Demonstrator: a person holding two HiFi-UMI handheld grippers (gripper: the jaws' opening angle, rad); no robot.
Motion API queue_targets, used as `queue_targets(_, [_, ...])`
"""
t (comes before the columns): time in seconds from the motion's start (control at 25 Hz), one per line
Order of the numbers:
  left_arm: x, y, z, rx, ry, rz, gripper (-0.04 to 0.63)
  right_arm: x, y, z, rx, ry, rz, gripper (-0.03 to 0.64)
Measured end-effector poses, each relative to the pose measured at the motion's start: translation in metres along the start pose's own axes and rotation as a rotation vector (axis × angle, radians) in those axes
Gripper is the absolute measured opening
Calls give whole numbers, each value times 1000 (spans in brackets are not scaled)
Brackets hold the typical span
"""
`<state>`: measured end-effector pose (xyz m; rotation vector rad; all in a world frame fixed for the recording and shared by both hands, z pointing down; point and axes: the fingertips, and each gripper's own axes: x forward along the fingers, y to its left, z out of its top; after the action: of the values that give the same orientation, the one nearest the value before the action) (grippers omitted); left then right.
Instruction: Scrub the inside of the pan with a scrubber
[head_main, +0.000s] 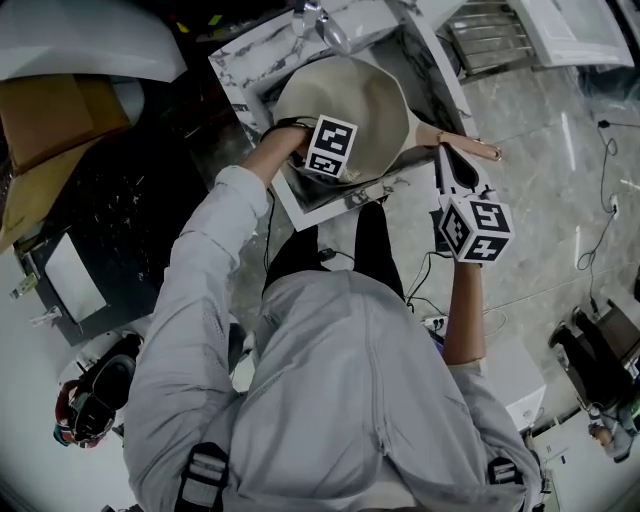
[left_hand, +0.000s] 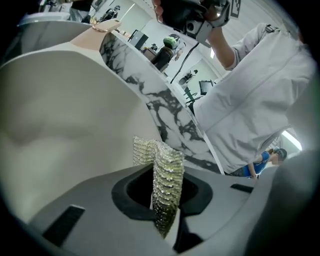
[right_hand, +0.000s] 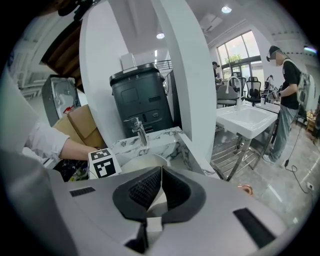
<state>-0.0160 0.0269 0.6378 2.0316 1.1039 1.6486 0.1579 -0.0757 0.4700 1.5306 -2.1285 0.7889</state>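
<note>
A beige pan (head_main: 365, 100) lies tilted in the sink of a marble counter (head_main: 250, 60), its handle (head_main: 470, 147) pointing right. My left gripper (head_main: 322, 150) reaches into the pan from its near rim and is shut on a silvery mesh scrubber (left_hand: 165, 165). The scrubber's free end lies against the pan's inner wall (left_hand: 65, 115). My right gripper (head_main: 447, 160) is shut on the pan handle, a pale strip between its pads (right_hand: 150, 190). In the right gripper view the left gripper's marker cube (right_hand: 102, 163) sits beside the pan's rim (right_hand: 145, 161).
A faucet (right_hand: 137, 131) stands at the back of the sink. Behind it are a dark bin (right_hand: 140, 100) and cardboard boxes (right_hand: 80, 125). A white basin on a metal rack (right_hand: 247, 120) stands to the right, a person (right_hand: 287, 95) beyond it. Cables (head_main: 600, 230) cross the floor.
</note>
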Motion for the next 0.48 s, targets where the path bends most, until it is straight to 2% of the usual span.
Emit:
queue_targets(0.36, [1,7,-40,-104,186,19,69,5,-1,9,-36,12,48,35])
queue_targets(0.48, [-1,9,-48,-149,219,24,71,6,-2,16,-58,17,71,35])
